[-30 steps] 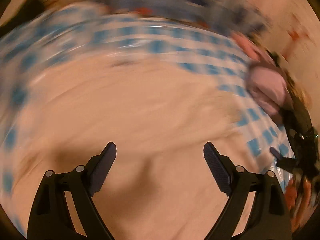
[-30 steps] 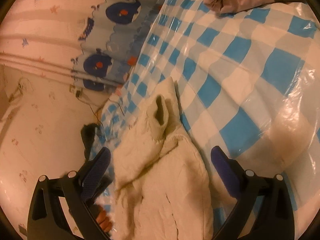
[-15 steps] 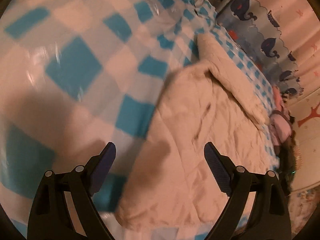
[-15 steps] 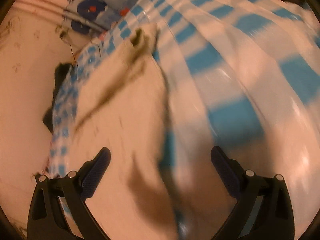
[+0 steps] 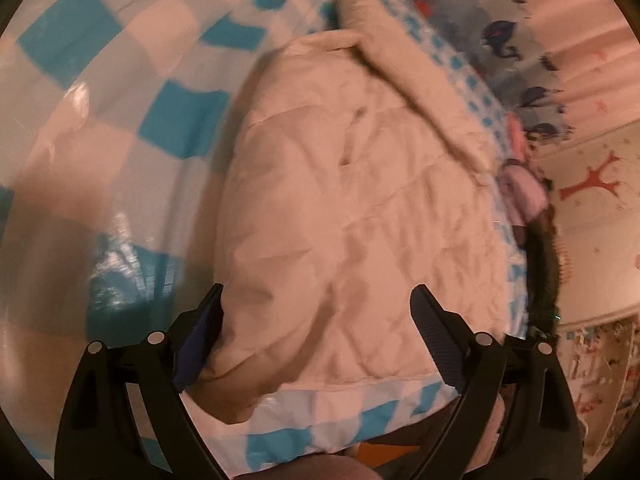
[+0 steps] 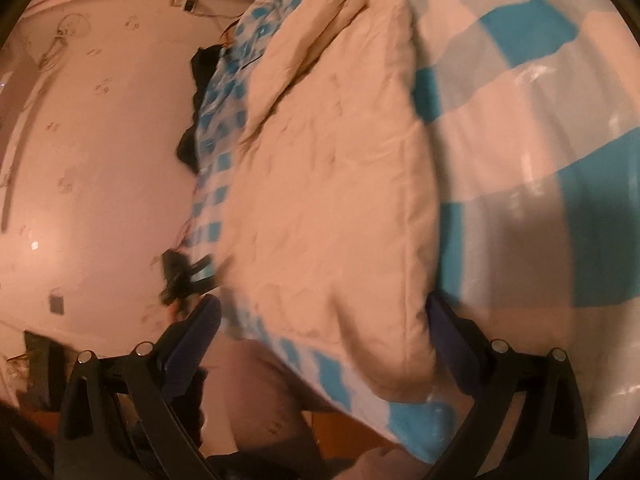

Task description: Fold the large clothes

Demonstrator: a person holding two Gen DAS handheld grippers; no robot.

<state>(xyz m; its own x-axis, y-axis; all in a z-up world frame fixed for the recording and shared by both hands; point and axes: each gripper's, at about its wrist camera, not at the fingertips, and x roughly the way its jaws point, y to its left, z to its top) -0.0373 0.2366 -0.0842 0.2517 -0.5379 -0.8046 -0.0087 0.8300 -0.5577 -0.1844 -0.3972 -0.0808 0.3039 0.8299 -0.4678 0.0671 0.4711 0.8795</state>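
A cream quilted jacket (image 5: 352, 216) lies spread on a blue-and-white checked bed (image 5: 80, 40) under a glossy plastic cover, its hem near the bed's edge. The left hand-held gripper (image 5: 316, 328) hangs over the hem with jaws wide apart, gripping nothing. The right hand-held gripper (image 6: 324, 340), equally wide open and empty, hovers above the jacket's (image 6: 332, 184) opposite lower corner. Whale-print curtains (image 5: 516, 40) hang beyond the bed.

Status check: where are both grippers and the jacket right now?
Left gripper open, right gripper open, both straddling the jacket's near hem. Cream quilted jacket flat on the checked cover, partly folded. Nothing in the way.
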